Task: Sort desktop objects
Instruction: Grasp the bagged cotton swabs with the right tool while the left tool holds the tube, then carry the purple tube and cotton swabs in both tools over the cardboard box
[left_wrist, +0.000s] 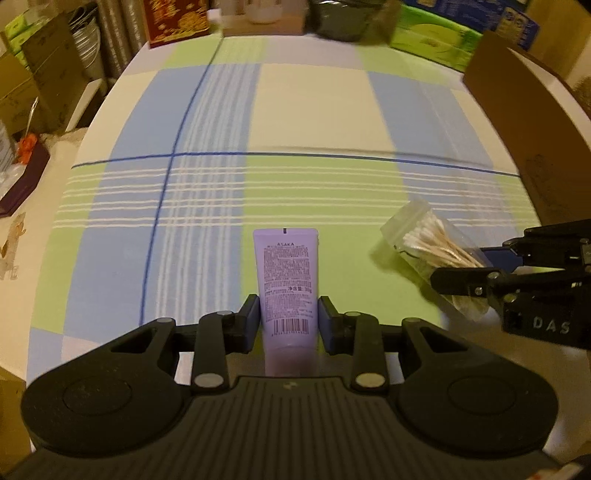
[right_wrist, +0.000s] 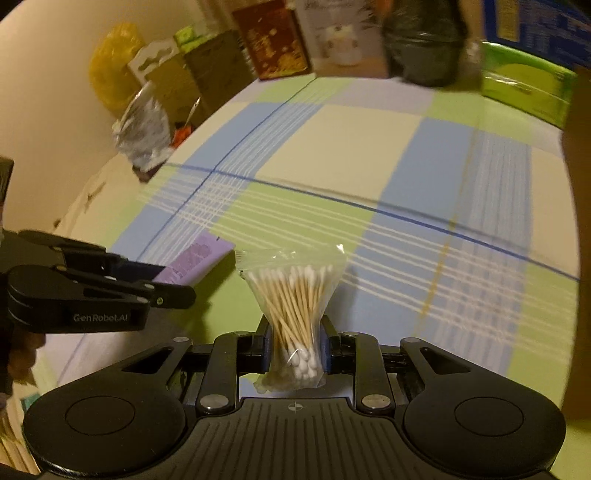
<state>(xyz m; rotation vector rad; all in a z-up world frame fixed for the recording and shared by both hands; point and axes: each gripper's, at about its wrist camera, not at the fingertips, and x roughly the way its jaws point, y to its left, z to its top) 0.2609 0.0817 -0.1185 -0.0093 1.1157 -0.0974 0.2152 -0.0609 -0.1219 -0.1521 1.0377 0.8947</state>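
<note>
My left gripper (left_wrist: 289, 321) is shut on a lilac tube (left_wrist: 286, 273) with printed text and a barcode; the tube stands up between the blue pads above the checked tablecloth (left_wrist: 314, 110). My right gripper (right_wrist: 297, 347) is shut on a clear bag of cotton swabs (right_wrist: 295, 295), squeezing it at the waist so the sticks fan out. In the left wrist view the right gripper (left_wrist: 484, 258) comes in from the right with the bag of cotton swabs (left_wrist: 432, 240). In the right wrist view the left gripper (right_wrist: 173, 284) shows at the left with the lilac tube (right_wrist: 195, 260).
A brown cardboard box (left_wrist: 524, 110) stands at the table's right side. Along the far edge are a red patterned box (left_wrist: 177, 20), a dark bag (left_wrist: 343, 18) and green packages (left_wrist: 432, 40). Left of the table are cartons and clutter (left_wrist: 33, 92).
</note>
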